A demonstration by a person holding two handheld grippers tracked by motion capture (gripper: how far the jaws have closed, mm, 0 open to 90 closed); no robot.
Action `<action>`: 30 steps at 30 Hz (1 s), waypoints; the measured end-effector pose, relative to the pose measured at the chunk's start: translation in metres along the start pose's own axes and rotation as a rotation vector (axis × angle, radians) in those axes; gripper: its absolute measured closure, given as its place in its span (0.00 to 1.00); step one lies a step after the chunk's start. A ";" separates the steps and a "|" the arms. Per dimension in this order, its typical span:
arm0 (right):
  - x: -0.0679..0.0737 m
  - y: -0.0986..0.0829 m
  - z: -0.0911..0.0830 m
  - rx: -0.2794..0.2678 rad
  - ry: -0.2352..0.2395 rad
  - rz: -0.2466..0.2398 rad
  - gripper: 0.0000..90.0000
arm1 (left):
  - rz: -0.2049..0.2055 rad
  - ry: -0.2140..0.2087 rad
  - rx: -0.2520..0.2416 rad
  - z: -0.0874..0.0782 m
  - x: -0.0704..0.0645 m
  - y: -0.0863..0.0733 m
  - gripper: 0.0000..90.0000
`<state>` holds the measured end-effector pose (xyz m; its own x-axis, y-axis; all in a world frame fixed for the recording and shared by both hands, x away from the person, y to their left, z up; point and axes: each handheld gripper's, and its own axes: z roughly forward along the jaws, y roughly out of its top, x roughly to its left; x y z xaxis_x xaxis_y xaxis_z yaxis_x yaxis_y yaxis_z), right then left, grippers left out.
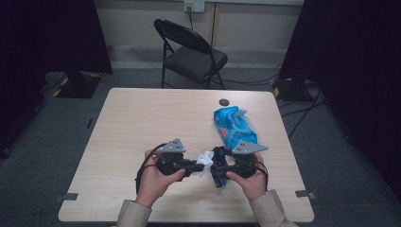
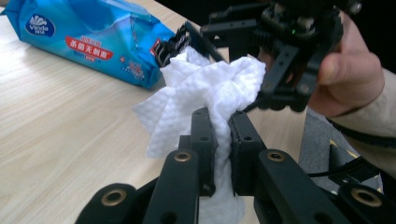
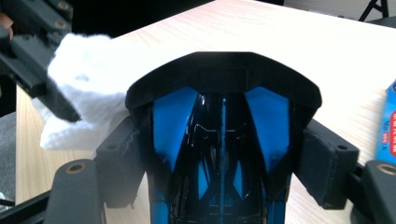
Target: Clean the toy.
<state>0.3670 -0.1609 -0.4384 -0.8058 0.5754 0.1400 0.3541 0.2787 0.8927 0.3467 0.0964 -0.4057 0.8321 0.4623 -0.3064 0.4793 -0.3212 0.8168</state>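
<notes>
My left gripper is shut on a crumpled white wipe just above the table's front middle. Facing it, my right gripper is shut on a glossy black-and-blue object, its pads on either side. The wipe rests against the far end of that object. In the left gripper view a hand holds the right gripper, and a coiled spring shows beside the wipe.
A blue pack of wipes lies torn open on the wooden table, right of centre. A small dark round thing sits near the far edge. A black folding chair stands behind the table.
</notes>
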 end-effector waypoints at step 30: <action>0.004 0.000 0.000 0.005 0.022 -0.010 0.29 | -0.009 0.052 -0.061 -0.029 0.014 0.023 0.92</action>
<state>0.3636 -0.1583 -0.4374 -0.8193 0.5559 0.1403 0.3483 0.2882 0.8920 0.3613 0.1190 -0.3767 0.8112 0.5081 -0.2895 0.4678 -0.2667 0.8426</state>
